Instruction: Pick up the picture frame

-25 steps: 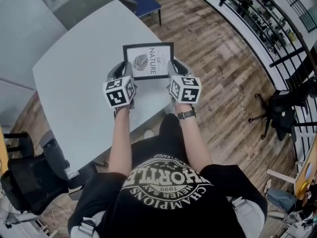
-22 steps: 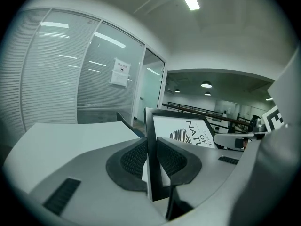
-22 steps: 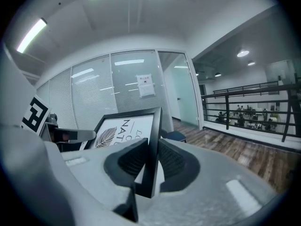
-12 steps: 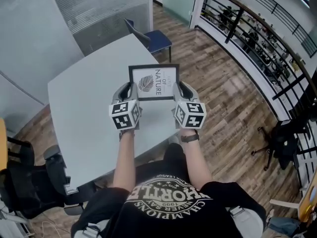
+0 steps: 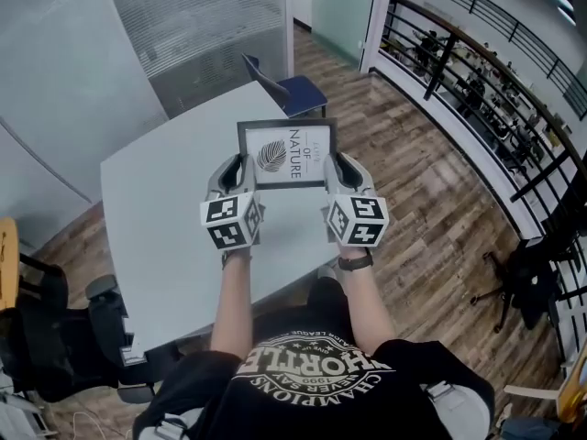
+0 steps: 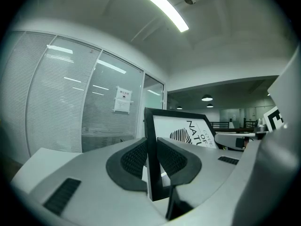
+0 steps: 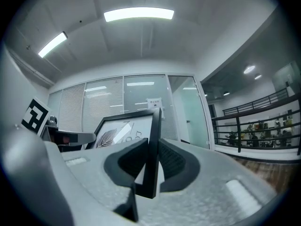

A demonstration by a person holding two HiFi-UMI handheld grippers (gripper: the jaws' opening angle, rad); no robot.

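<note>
A black picture frame (image 5: 285,153) with a white leaf print hangs in the air above the grey table (image 5: 156,218), held between both grippers. My left gripper (image 5: 240,167) is shut on the frame's left edge, and my right gripper (image 5: 332,164) is shut on its right edge. In the left gripper view the dark pads (image 6: 136,157) clamp the frame's black side bar (image 6: 153,164). The right gripper view has the frame's edge (image 7: 153,149) pinched the same way between its pads (image 7: 171,161).
A blue chair (image 5: 284,85) stands at the table's far end. Glass partition walls (image 5: 183,26) rise behind it. A black railing (image 5: 477,71) runs along the right over wooden floor. Dark office chairs sit at the lower left (image 5: 46,337) and far right (image 5: 532,264).
Both grippers have lifted the picture frame upward together, away from the table. The grip on both edges stays the same.
</note>
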